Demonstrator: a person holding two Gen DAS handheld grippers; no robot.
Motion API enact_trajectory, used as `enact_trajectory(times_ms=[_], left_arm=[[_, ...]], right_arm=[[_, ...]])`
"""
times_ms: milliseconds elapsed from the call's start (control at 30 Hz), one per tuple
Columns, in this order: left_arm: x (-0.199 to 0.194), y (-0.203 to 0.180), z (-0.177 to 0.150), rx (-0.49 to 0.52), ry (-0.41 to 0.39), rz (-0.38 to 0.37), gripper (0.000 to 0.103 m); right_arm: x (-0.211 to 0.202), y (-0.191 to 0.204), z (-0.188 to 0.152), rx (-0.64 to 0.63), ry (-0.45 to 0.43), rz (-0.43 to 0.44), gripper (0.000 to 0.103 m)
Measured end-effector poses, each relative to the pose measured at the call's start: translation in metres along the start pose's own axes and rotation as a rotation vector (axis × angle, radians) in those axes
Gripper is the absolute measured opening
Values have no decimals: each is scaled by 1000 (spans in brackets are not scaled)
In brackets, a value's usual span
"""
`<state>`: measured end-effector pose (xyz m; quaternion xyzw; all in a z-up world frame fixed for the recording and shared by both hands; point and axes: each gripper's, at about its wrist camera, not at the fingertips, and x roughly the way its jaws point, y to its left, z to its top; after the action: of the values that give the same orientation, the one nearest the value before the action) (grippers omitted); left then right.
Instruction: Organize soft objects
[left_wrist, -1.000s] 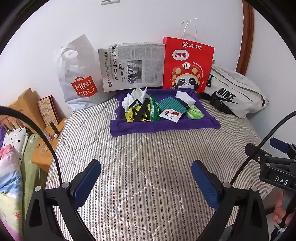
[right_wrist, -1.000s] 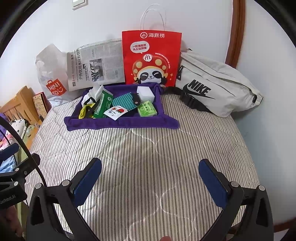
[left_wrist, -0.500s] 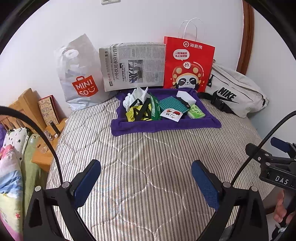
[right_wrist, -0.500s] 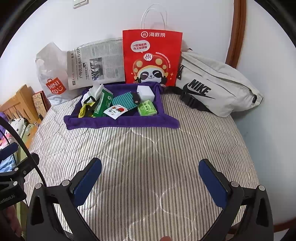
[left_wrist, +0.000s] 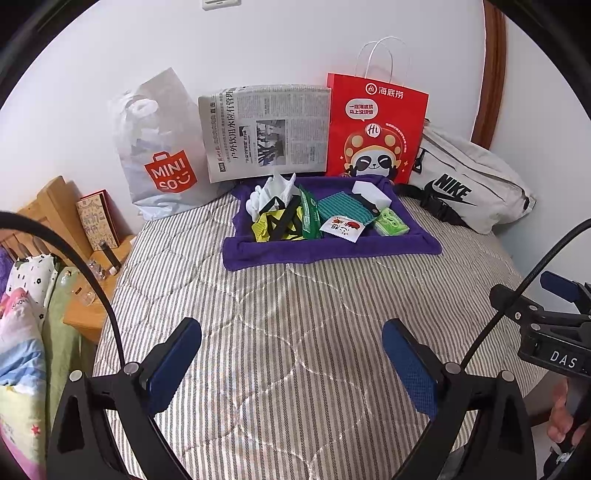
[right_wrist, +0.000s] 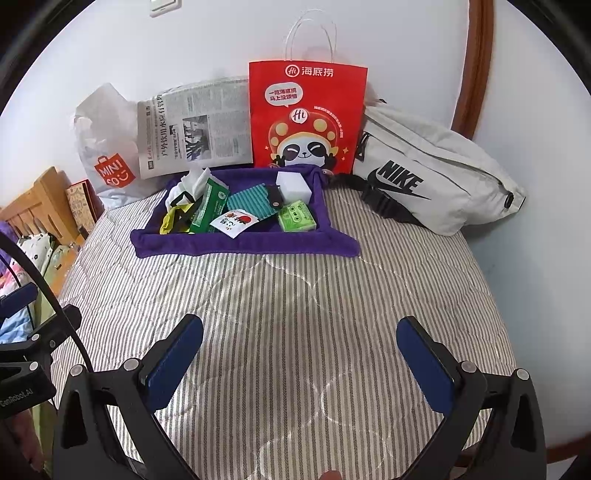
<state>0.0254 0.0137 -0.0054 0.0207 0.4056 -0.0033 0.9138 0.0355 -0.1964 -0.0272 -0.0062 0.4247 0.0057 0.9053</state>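
Note:
A purple cloth tray (left_wrist: 325, 249) (right_wrist: 243, 245) lies at the far side of the striped bed. In it are white tissues (left_wrist: 271, 190), a yellow pack with black straps (left_wrist: 277, 225), a green tissue pack (left_wrist: 309, 214) (right_wrist: 208, 206), a teal pouch (left_wrist: 341, 208) (right_wrist: 253, 201), a white sponge block (left_wrist: 371, 190) (right_wrist: 293, 184), a light green pack (left_wrist: 390, 222) (right_wrist: 296, 216) and a small white sachet (left_wrist: 341, 228) (right_wrist: 233, 221). My left gripper (left_wrist: 291, 354) and my right gripper (right_wrist: 299, 354) hang open over the near part of the bed, well short of the tray, holding nothing.
Against the wall stand a white Miniso bag (left_wrist: 162, 147), a newspaper (left_wrist: 264, 131), a red paper bag (left_wrist: 375, 129) (right_wrist: 306, 114) and a grey Nike bag (left_wrist: 469, 184) (right_wrist: 428, 173). A wooden headboard and shelf (left_wrist: 55, 206) lie left; bedding (left_wrist: 18, 332) is piled beside it.
Both views have shifted very slightly; the tray and bags sit a touch lower in the frames. Both grippers stay open and nothing has been touched.

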Motion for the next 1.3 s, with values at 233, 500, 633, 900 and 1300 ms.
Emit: enact_trajectory(times_ms=[233, 500, 633, 900, 1300], left_arm=[[-2, 1, 0, -4, -1, 3, 99], [-3, 2, 0, -8, -3, 5, 99], [-3, 3, -1, -7, -3, 5, 99], [-2, 3, -1, -10, -3, 3, 99], [-3, 6, -2, -12, -4, 5, 99]], right_arm=[[-2, 2, 0, -1, -4, 17, 103], [-4, 1, -1, 1, -5, 16, 103], [-5, 1, -1, 1, -6, 16, 103], [-6, -3, 1, 7, -9, 16, 103], [-5, -1, 0, 1, -10, 19, 103]])
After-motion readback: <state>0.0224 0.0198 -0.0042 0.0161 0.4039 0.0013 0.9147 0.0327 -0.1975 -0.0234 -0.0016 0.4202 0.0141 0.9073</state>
